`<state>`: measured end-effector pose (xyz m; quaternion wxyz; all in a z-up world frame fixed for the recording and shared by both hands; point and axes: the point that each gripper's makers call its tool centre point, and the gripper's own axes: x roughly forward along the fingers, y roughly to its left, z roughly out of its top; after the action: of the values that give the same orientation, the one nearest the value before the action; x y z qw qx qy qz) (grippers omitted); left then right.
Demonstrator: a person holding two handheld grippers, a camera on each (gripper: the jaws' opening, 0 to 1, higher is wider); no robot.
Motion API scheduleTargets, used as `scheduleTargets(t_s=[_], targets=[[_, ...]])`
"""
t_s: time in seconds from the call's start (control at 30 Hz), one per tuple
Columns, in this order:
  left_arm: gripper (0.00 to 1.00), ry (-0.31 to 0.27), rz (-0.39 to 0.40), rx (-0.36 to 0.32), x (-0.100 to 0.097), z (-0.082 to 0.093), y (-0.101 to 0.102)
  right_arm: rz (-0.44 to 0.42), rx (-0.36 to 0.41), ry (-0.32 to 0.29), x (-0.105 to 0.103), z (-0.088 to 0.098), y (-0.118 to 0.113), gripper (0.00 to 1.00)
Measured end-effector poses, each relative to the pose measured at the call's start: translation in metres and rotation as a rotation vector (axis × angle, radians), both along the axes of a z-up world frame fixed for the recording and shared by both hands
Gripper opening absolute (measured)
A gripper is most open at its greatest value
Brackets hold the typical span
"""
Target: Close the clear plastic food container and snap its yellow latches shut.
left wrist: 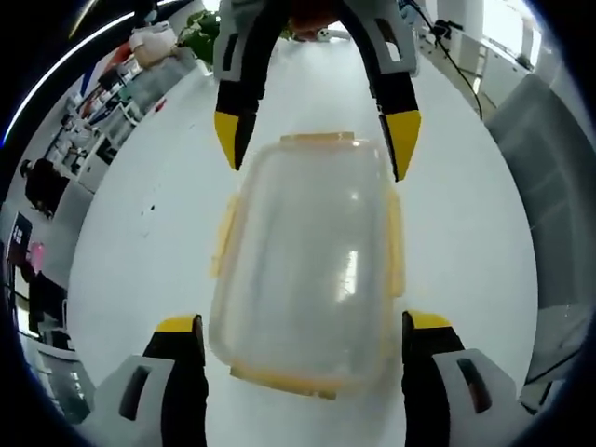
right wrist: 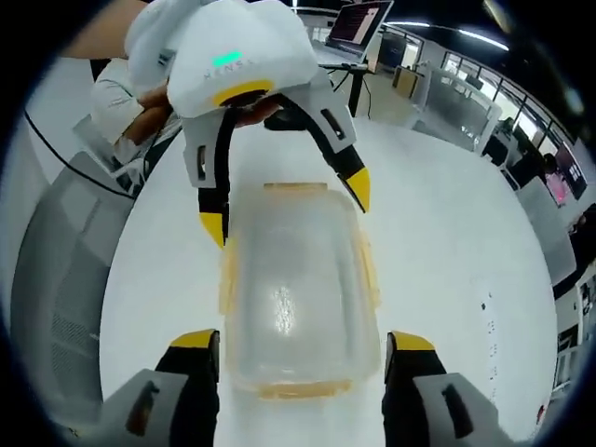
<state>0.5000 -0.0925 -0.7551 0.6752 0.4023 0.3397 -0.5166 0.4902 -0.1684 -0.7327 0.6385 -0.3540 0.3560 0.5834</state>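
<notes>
The clear plastic container (left wrist: 307, 251) lies on the white table (left wrist: 466, 233) with its lid resting on top. Yellow latches (left wrist: 223, 237) run along its sides and ends, and the side ones seem to flare outward. My left gripper (left wrist: 303, 324) is open, with its jaws on either side of the container's near end. From the far end my right gripper (left wrist: 315, 138) reaches in, also open. In the right gripper view the container (right wrist: 293, 289) sits between the right gripper (right wrist: 303, 342) below and the left gripper (right wrist: 285, 207) above.
A grey chair (left wrist: 549, 186) stands beside the table, as does another grey chair (right wrist: 56, 261). Shelves with clutter (left wrist: 140, 56) and a plant (left wrist: 200, 28) are at the far end. A laptop (right wrist: 358, 23) sits farther back. A person's hand (right wrist: 140, 93) holds the left gripper.
</notes>
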Motion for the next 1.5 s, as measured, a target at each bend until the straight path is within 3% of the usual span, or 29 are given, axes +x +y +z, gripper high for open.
scheduleTargets(t_s=[0.17,0.47,0.7,0.8,1.1,1.5], targets=[[0.86,-0.007,0.021,-0.018,-0.001,0.003,0.003,-0.031,0.017,-0.02,-0.002,0.005,-0.004,0.72],[0.88,-0.026,0.114,-0.112,-0.004,0.02,0.0,-0.128,0.07,-0.039,-0.009,0.013,-0.011,0.73],[0.88,-0.034,0.171,-0.175,-0.017,0.029,-0.004,-0.165,0.08,-0.064,-0.021,0.013,-0.021,0.72],[0.88,-0.059,0.185,-0.182,-0.024,0.033,-0.003,-0.212,0.122,-0.057,-0.027,0.019,-0.022,0.71],[0.9,-0.133,0.259,-0.231,-0.04,0.043,-0.002,-0.291,0.155,-0.096,-0.049,0.023,-0.029,0.7],[0.89,-0.152,0.279,-0.289,-0.075,0.06,-0.012,-0.387,0.255,-0.127,-0.075,0.042,-0.035,0.71]])
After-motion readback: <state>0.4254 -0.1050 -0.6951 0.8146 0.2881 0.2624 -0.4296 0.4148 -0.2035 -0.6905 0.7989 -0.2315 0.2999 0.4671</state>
